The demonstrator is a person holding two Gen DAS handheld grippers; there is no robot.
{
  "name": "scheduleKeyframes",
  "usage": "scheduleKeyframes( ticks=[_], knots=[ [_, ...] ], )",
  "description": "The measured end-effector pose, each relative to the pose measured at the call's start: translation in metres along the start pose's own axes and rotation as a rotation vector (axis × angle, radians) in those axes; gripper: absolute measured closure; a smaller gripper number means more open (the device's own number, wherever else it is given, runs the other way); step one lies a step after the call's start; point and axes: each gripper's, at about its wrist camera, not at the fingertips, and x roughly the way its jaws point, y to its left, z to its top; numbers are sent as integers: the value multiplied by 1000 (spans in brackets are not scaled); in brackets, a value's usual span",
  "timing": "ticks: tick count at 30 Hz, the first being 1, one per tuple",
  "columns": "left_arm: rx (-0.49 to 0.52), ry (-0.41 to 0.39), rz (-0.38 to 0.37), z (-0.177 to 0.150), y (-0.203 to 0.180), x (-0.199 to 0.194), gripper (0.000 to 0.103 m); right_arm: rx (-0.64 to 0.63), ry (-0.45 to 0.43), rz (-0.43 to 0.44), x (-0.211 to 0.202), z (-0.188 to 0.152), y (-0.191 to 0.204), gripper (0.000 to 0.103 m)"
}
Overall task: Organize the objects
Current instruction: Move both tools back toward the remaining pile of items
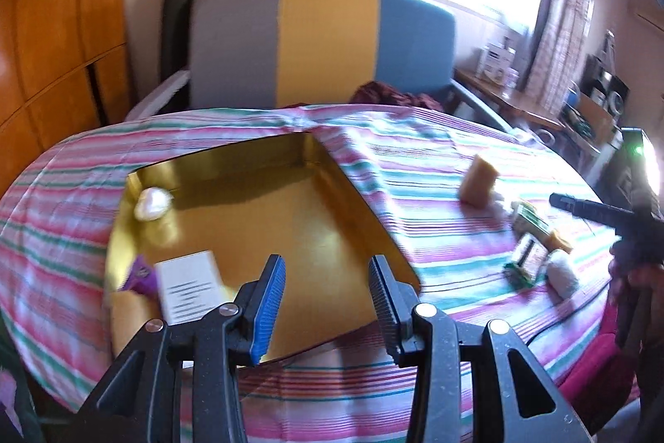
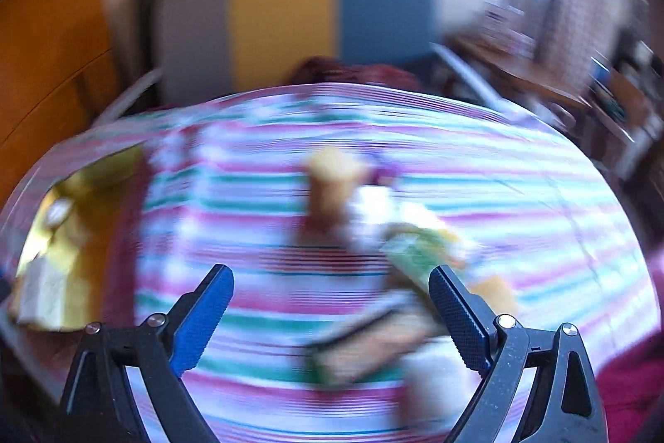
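So the landmark here is the gold tray sitting on the striped tablecloth. Already inside it: a white cotton ball in the far left corner, plus a white card box and something purple near the front left. The stuff left to sort is off to the right of the tray: a tan foam-looking block, 2 green-printed packets and a white wad. All of it looks light and squashy or flimsy, so I'd pinch the packets across the short sides, gently. Left gripper hangs over the tray's near edge, jaws partly apart, holding nothing. Right gripper is spread wide and empty above the packets; that view is badly blurred. Striped chair and a bright window beyond the tray.
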Motion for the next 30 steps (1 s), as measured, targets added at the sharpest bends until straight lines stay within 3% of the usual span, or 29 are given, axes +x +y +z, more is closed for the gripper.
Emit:
scheduleKeyframes(
  ticks=[4, 7, 9, 14, 21, 23, 25, 30],
  knots=[
    [84, 23, -61, 2, -33, 13, 61, 206, -9, -98, 5, -4, -71, 7],
    [150, 48, -113, 1, -58, 24, 61, 416, 11, -71, 12, -16, -113, 6],
    [187, 71, -152, -1, -74, 33, 61, 489, -20, -40, 9, -17, -127, 5],
    [279, 148, -262, -3, -118, 63, 61, 512, -38, -27, 8, -15, -131, 5],
    [426, 201, -341, -2, -177, 99, 61, 586, -59, 3, 5, -22, -140, 4],
    [456, 215, -368, 0, -192, 109, 58, 594, -56, 10, 7, -23, -140, 4],
    [493, 218, -376, 0, -206, 116, 49, 598, -56, 11, 7, -23, -141, 4],
    [570, 244, -403, 2, -235, 135, 44, 600, -47, 24, 11, -22, -141, 4]
  ],
)
